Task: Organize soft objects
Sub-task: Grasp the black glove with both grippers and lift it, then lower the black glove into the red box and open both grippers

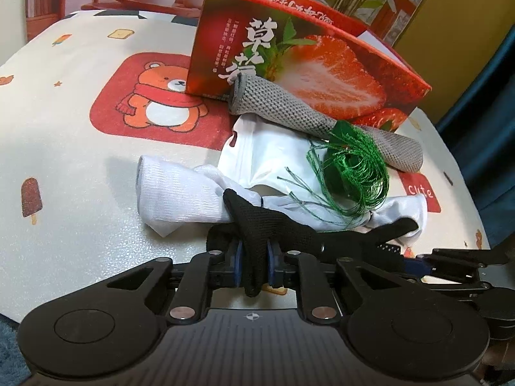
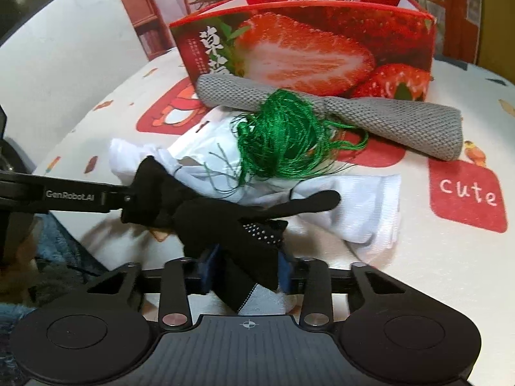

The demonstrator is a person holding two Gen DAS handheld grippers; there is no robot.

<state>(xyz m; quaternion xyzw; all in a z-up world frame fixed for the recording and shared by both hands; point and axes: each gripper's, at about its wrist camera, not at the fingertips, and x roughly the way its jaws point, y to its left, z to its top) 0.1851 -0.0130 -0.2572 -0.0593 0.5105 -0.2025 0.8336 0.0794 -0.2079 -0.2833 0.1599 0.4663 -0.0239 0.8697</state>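
The left wrist view shows the left tool [image 1: 252, 262] closed on 1 end of a black sock [image 1: 280, 225], its blue pads [image 1: 237, 265] pinching the knit fabric. The right tool [image 1: 457, 257] only shows there as a dark arm at the right edge. The right wrist view shows the right tool [image 2: 248, 273] closed on the other end of the black sock [image 2: 244, 238], where small white grip dots and a pale grey patch appear; these are hidden in the left view. The left tool [image 2: 128, 197] enters this view from the left as a black arm with printed lettering.

The sock is stretched between the 2 tools, at the near edge of the table [image 1: 80, 148], which has a cream cover printed with a bear and ice lollies. Beyond it lie a crumpled white cloth [image 1: 180, 197], a glossy white pouch [image 1: 264, 157], a loose tangle of shiny green thread [image 2: 283, 138] and a rolled grey waffle-knit cloth [image 2: 402, 119]. Behind stands a red cardboard strawberry box [image 2: 305, 51], open at the top.
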